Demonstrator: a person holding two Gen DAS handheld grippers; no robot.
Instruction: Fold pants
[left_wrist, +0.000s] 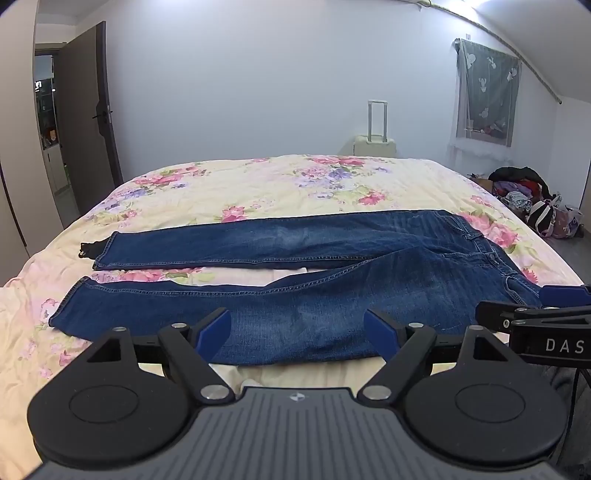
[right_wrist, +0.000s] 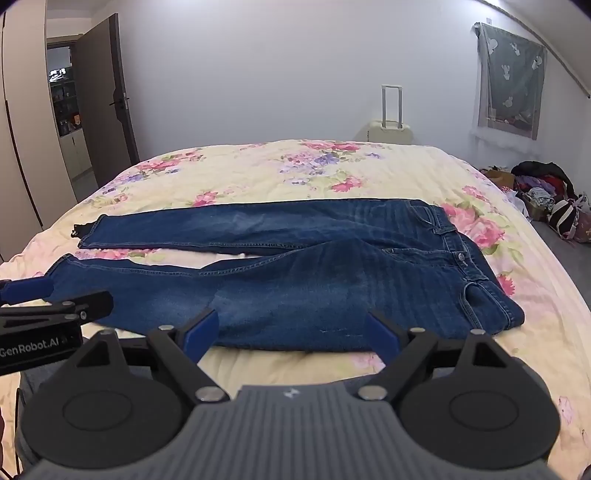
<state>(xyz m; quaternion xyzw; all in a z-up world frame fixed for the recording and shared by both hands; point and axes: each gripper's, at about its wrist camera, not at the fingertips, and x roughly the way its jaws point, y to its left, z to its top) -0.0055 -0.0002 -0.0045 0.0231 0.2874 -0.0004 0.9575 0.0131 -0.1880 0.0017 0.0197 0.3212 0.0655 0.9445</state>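
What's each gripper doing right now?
Left gripper: open, empty, above the jeans.
Right gripper: open, empty, above the jeans.

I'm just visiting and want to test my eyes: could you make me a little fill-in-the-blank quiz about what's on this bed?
1. The blue jeans lie spread on a bedspread printed with ____.
2. The jeans' waistband points toward the ____ side of both views.
3. Both the left gripper and the right gripper have jaws that are ____.
4. Behind the bed stands a pale ____ with its handle raised.

Missing words: flowers; right; open; suitcase
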